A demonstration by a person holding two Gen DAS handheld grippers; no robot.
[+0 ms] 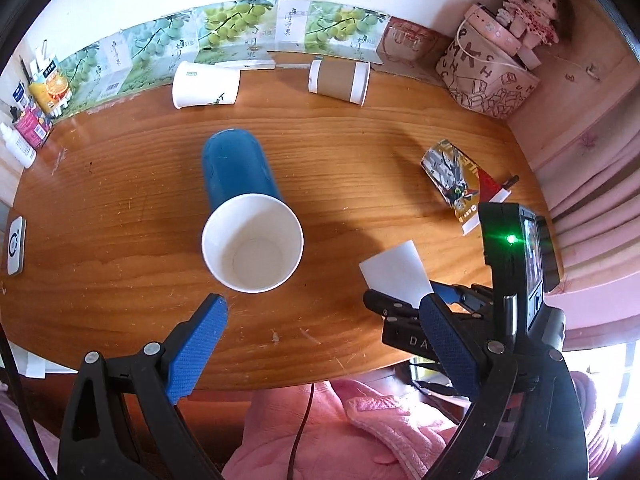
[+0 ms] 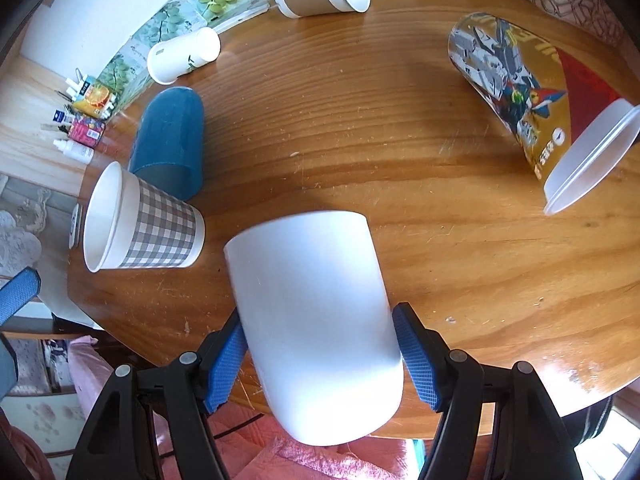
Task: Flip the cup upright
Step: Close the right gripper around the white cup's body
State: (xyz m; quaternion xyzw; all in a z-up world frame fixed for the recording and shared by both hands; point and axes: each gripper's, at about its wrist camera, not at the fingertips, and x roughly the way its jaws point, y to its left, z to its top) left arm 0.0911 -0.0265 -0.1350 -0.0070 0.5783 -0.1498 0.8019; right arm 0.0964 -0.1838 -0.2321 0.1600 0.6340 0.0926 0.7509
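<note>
My right gripper [image 2: 320, 360] is shut on a plain white cup [image 2: 316, 320], held tilted over the table's near edge with its closed base pointing away from me. The same cup shows in the left wrist view [image 1: 394, 274], with the right gripper [image 1: 404, 308] behind it. My left gripper [image 1: 324, 344] is open and empty, just short of an upright cup [image 1: 252, 242] whose white mouth faces up. In the right wrist view that cup [image 2: 140, 224] has a grey check sleeve.
A blue cup [image 1: 236, 166] lies on its side behind the upright cup. A white cup [image 1: 206, 85] and a brown-sleeved cup [image 1: 339, 81] lie along the back. A printed clear cup [image 2: 536, 108] lies at right. Small bottles and boxes [image 1: 28, 120] stand at left on the wooden table [image 1: 340, 152].
</note>
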